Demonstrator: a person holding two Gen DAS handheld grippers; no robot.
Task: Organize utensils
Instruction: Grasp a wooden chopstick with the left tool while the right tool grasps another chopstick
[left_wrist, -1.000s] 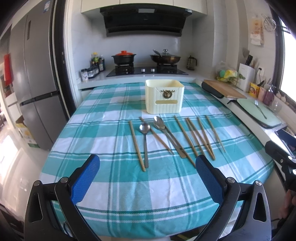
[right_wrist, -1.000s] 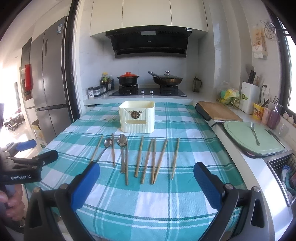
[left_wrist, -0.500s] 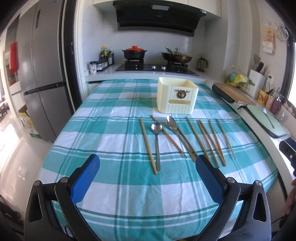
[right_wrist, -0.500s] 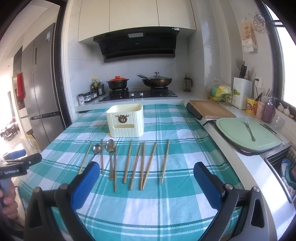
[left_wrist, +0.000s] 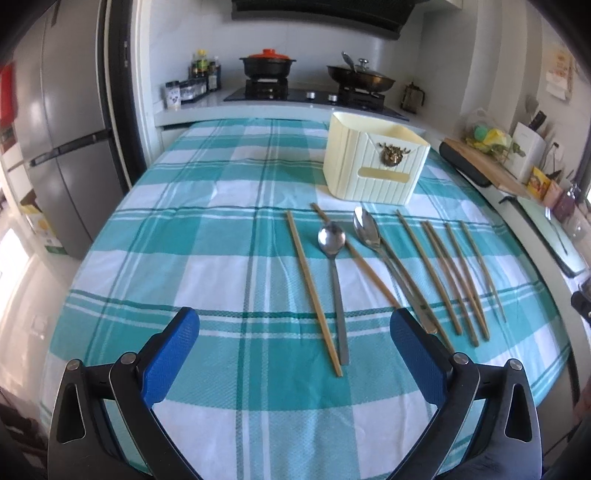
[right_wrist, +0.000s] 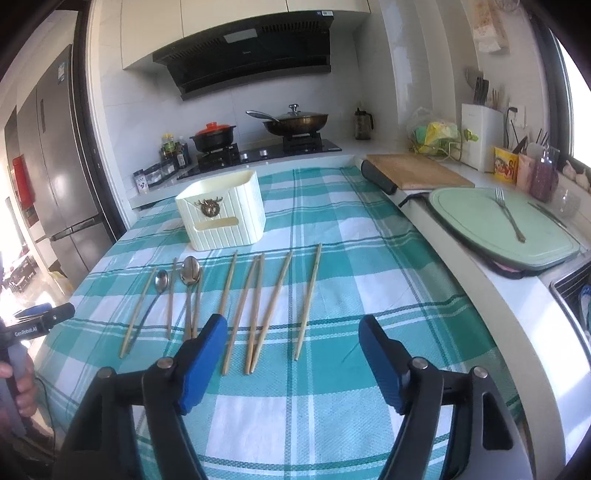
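Note:
Several wooden chopsticks (left_wrist: 313, 291) (right_wrist: 307, 298) and two metal spoons (left_wrist: 333, 258) (right_wrist: 189, 280) lie in a row on the teal checked tablecloth (left_wrist: 207, 229). A cream utensil holder (left_wrist: 373, 162) (right_wrist: 221, 212) stands upright just behind them. My left gripper (left_wrist: 293, 350) is open and empty, low over the cloth at the near ends of the left chopstick and spoon. My right gripper (right_wrist: 291, 354) is open and empty, just short of the near ends of the right-hand chopsticks. The left gripper also shows at the left edge of the right wrist view (right_wrist: 40, 321).
A stove with a red-lidded pot (right_wrist: 214, 136) and a pan (right_wrist: 295, 120) is behind the table. To the right, a counter holds a wooden board (right_wrist: 417, 171), a green board with a fork (right_wrist: 508, 214) and a sink (right_wrist: 576, 291). A fridge (left_wrist: 62, 155) stands left.
Both grippers have moved forward and lower toward the utensil row. The right gripper has narrowed somewhat and tilted; the left gripper has shifted left so the holder sits further right.

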